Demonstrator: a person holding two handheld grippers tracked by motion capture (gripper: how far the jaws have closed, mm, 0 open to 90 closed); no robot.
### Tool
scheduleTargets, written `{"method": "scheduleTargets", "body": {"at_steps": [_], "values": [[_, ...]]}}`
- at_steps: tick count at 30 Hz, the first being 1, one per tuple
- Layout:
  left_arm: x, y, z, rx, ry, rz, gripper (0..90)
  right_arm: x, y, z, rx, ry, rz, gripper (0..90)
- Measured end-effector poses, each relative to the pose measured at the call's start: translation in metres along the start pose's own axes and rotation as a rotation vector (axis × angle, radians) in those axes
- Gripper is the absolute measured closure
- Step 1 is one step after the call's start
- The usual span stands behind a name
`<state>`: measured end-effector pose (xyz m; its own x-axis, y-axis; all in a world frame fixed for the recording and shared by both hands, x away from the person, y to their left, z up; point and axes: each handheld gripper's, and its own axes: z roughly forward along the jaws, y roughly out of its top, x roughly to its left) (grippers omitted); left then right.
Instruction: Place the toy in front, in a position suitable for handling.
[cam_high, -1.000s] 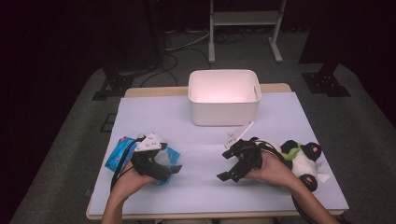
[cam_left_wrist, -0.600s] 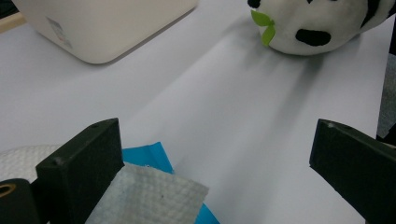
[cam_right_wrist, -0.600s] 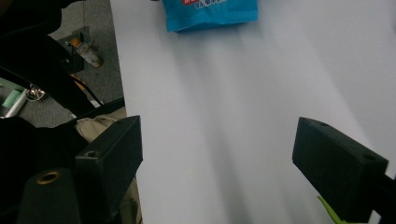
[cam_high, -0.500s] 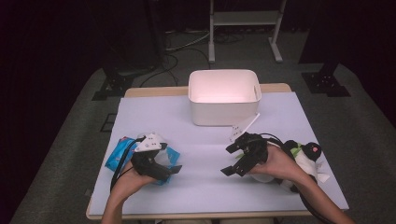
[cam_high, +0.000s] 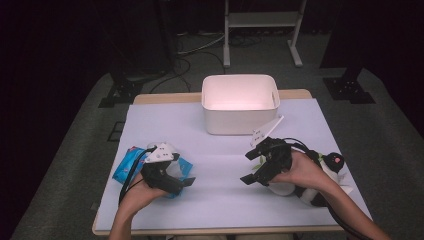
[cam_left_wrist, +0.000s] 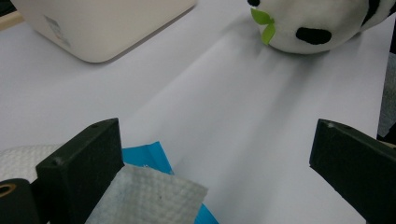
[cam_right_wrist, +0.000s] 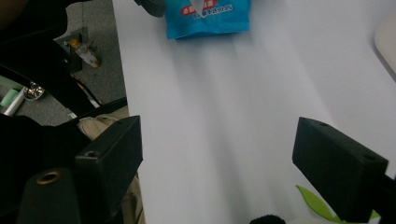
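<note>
**Near the white bin, two wide-open grippers over a wipes pack and a plush panda**

On the table (cam_high: 220, 200), covered by a pale sheet, the white bin (cam_high: 240, 102) stands at the far middle and serves as the landmark. Its inside looks bare from the high view.

Nearer the person than the bin and off to its right lies the plush panda (cam_high: 327, 172), black and white, with a green leaf (cam_left_wrist: 264, 23) at its mouth. The right hand (cam_high: 305, 172) rests against the toy's near side, and the panda lies partly under that hand.

Nearer than the bin and off to its left lies the blue wipes pack (cam_high: 131, 165), flat on the sheet, with a white tissue (cam_left_wrist: 149, 196) sticking out of it.

The right gripper (cam_high: 255, 167) sits just beside the panda, on the side toward the bin's centre line. Its jaws stand far apart in the right gripper view, with bare sheet between them; they hold nothing. The leaf tip and a bit of black plush show just by one jaw, though contact cannot be told.

The left gripper (cam_high: 186, 182) hovers over the wipes pack. Its jaws also stand wide apart. One jaw lies against the white tissue and the pack's blue edge; the other is over bare sheet. Nothing is clamped between them.
</note>
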<state>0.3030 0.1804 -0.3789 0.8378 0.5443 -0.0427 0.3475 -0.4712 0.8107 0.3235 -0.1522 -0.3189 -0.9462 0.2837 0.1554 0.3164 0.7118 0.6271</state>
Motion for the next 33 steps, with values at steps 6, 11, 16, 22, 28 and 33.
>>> {"method": "scheduleTargets", "body": {"at_steps": [6,11,16,22,28,33], "values": [[0.0,0.0,0.0,0.001,0.003,0.004,2.0,-0.001,0.0,-0.007,0.001,-0.009,-0.003,14.9],[0.0,0.0,0.0,0.006,0.003,0.007,2.0,-0.001,0.0,-0.014,0.001,-0.016,-0.005,14.8],[-0.001,0.0,0.001,0.005,0.003,0.006,2.0,0.0,0.001,-0.019,0.005,-0.02,-0.009,14.9],[-0.001,0.0,0.001,0.006,0.002,0.007,2.0,0.0,0.0,-0.027,0.005,-0.028,-0.01,14.9],[-0.001,0.0,0.001,0.009,0.002,0.009,2.0,0.0,-0.002,-0.034,0.002,-0.031,-0.007,14.8],[-0.001,0.0,0.002,0.012,0.001,0.01,2.0,-0.001,-0.004,-0.039,0.003,-0.04,-0.004,14.9]]}}
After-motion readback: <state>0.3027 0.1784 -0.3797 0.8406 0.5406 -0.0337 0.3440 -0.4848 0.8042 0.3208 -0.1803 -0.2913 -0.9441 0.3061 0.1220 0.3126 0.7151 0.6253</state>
